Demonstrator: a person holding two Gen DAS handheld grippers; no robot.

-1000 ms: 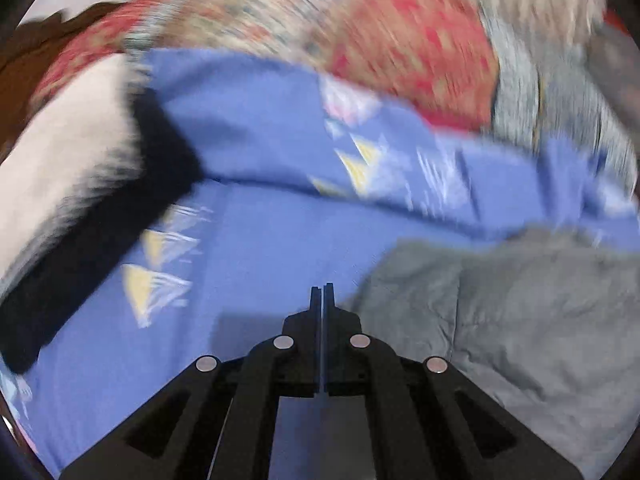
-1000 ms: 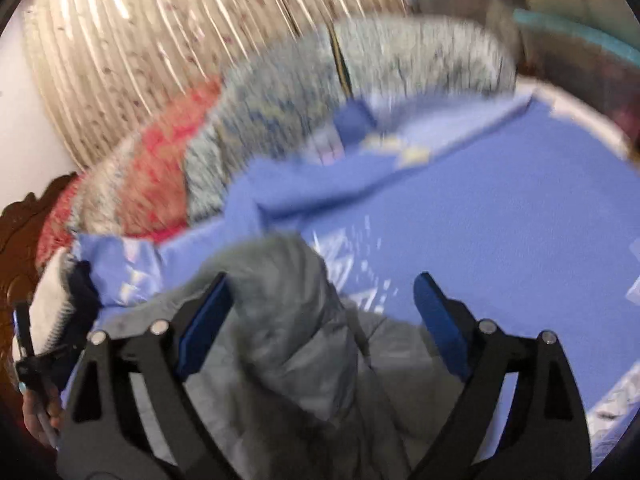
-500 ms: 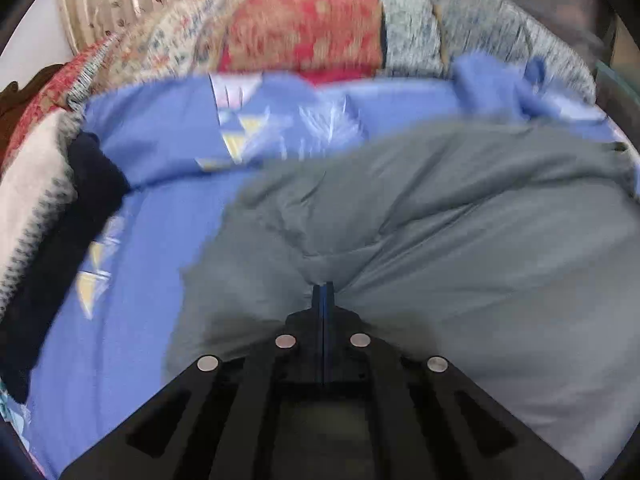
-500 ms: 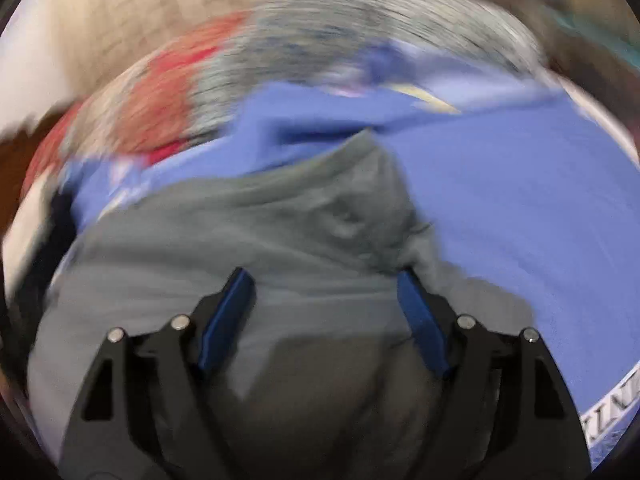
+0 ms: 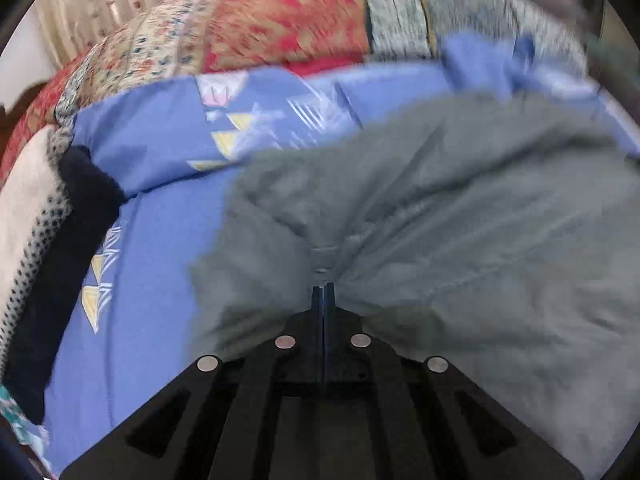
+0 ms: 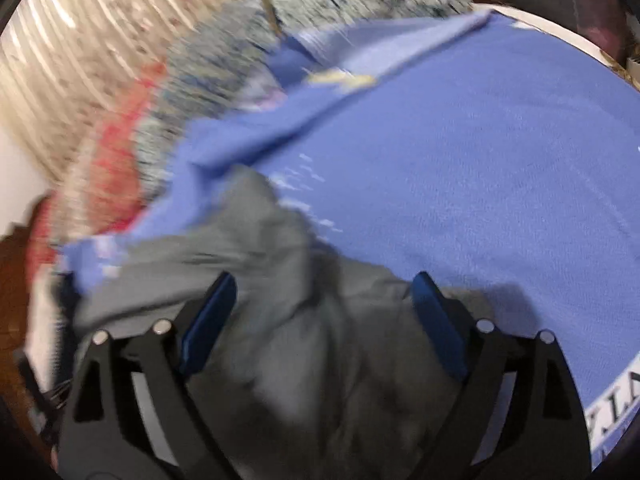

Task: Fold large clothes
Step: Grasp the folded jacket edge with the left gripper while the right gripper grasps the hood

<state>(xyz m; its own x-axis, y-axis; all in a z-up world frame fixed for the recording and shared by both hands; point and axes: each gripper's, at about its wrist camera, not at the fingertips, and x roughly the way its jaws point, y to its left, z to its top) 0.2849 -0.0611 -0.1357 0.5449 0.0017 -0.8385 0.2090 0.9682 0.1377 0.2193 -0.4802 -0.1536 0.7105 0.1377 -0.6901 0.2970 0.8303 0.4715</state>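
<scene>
A large grey garment (image 5: 460, 216) lies crumpled on a blue bedsheet (image 5: 160, 240). My left gripper (image 5: 323, 290) is shut, its tips pinching a bunched fold of the grey fabric. In the right wrist view the same grey garment (image 6: 280, 320) is heaped between and under the fingers of my right gripper (image 6: 324, 312), which is wide open, its blue pads apart. The blue sheet (image 6: 460, 180) stretches to the right of it. Both views are motion-blurred.
Patterned red and grey blankets (image 5: 280, 20) pile up along the far side of the bed, in front of a beige curtain (image 6: 80, 60). A white-and-black knitted item (image 5: 40, 240) lies at the left edge. Dark wooden furniture (image 6: 16, 280) stands at the left.
The left gripper has stayed shut and dragged the grey garment left across the sheet, spreading it. The right gripper stayed open and shifted over the heap.
</scene>
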